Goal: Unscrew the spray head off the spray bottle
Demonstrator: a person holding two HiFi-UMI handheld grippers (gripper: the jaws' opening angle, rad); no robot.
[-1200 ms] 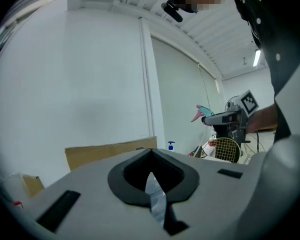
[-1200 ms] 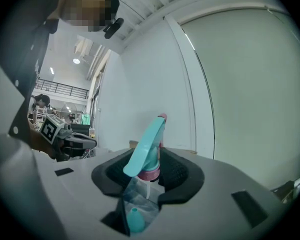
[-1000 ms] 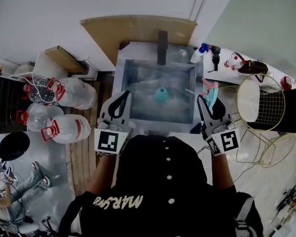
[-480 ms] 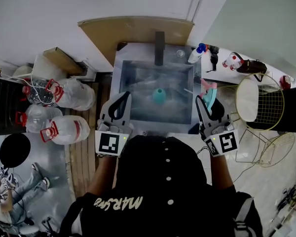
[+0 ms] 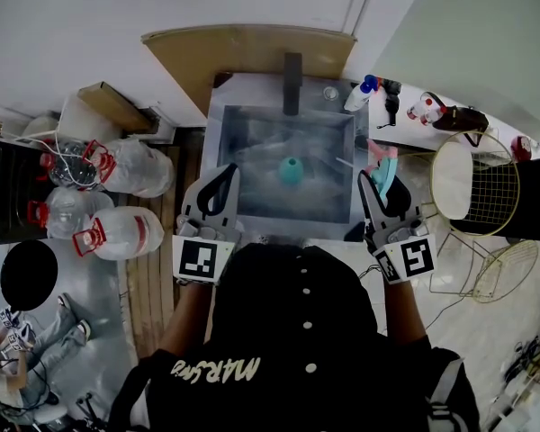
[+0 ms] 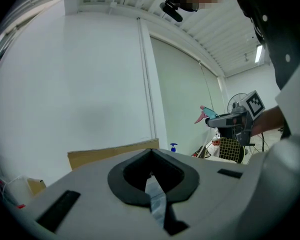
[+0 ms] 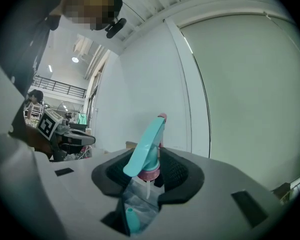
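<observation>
Head view shows a steel sink (image 5: 218,142) with a teal spray bottle (image 5: 291,170) standing upright near the middle of the basin, its neck bare. The spray head (image 5: 383,162) is off the bottle and well to its right, over the sink's right rim. The right hand-held gripper (image 5: 381,180) grasps it. In the right gripper view the jaws clamp the teal spray head (image 7: 142,149) at its pink collar, trigger body pointing up and dip tube hanging below. The left hand-held gripper (image 5: 220,185) hovers over the sink's left rim. In the left gripper view it is clenched with nothing in it (image 6: 152,181).

A dark faucet (image 5: 292,84) rises at the far rim, with a blue-topped bottle (image 5: 360,95) beside the far right corner. Cardboard (image 5: 247,57) leans behind. Large water jugs (image 5: 126,234) lie on the floor to the left, and a wire basket (image 5: 490,187) stands to the right.
</observation>
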